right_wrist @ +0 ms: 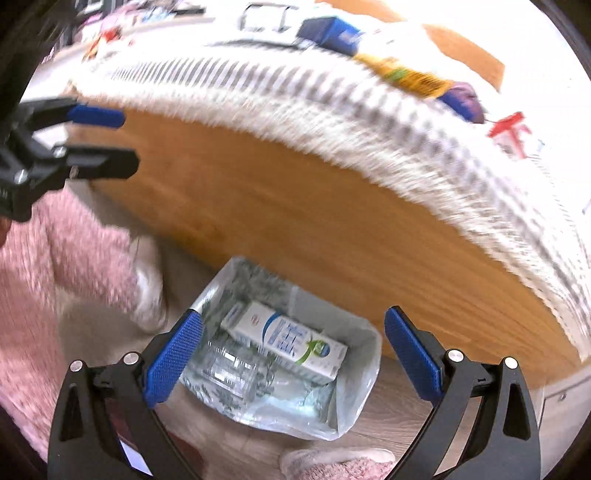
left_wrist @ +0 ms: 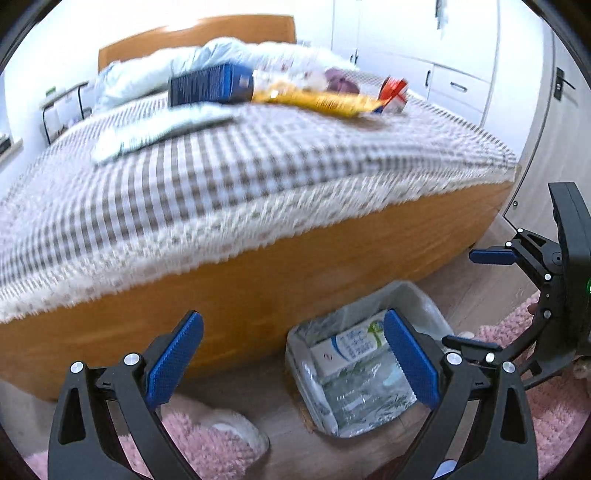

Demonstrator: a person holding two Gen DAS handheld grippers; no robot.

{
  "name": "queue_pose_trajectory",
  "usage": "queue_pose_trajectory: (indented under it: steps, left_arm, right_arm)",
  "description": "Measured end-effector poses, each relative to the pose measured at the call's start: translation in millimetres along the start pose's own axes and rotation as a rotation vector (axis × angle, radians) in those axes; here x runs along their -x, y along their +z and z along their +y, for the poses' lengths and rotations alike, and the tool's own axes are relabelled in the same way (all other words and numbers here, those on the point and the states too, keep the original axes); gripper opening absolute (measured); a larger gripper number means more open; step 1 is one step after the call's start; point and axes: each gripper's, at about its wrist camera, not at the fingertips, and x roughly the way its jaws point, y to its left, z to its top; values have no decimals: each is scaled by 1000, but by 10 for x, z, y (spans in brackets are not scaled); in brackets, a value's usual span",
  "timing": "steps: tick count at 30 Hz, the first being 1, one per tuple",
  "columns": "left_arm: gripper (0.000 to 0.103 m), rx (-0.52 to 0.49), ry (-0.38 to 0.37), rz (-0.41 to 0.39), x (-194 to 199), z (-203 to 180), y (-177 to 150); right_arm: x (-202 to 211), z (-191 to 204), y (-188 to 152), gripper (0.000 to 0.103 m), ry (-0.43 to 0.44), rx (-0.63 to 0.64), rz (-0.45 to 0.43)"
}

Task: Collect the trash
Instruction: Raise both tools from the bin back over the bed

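A bin lined with a clear bag (left_wrist: 417, 295) (right_wrist: 354, 387) stands on the floor against the bed's wooden side. In it lie a white carton (left_wrist: 351, 347) (right_wrist: 291, 339) and a clear plastic container (right_wrist: 229, 369). On the checked bedcover lie a blue box (left_wrist: 210, 85) (right_wrist: 332, 33), a yellow wrapper (left_wrist: 321, 99) (right_wrist: 410, 77), a purple item (left_wrist: 341, 83) (right_wrist: 465, 98), a red-white carton (left_wrist: 395, 92) (right_wrist: 511, 134) and a white flat packet (left_wrist: 155, 133). My left gripper (left_wrist: 293, 358) is open and empty near the bin. My right gripper (right_wrist: 293, 354) is open and empty above the bin.
The bed (left_wrist: 258, 258) fills the far side, with pillows (left_wrist: 147, 74) and a headboard at the back. Pink fluffy slippers (left_wrist: 207, 443) (right_wrist: 332, 465) and pink clothing (right_wrist: 55, 258) are on the floor near me. White cupboards (left_wrist: 443, 55) stand at the right.
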Motion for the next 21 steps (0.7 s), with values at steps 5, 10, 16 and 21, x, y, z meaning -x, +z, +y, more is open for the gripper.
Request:
queue_pose_trajectory:
  steps: [5, 10, 16, 21]
  left_arm:
    - [95, -19, -3, -51, 134, -62, 175]
    - [95, -16, -12, -92, 214, -79, 340]
    - [95, -6, -37, -145, 263, -151, 584]
    - [95, -12, -33, -179, 241, -174, 827]
  right_arm:
    - [326, -162, 30, 95, -48, -95, -114]
    - [629, -301, 69, 95, -88, -155, -216]
    - [859, -539, 168, 95, -146, -239, -318]
    - [899, -762, 285, 95, -172, -306, -391]
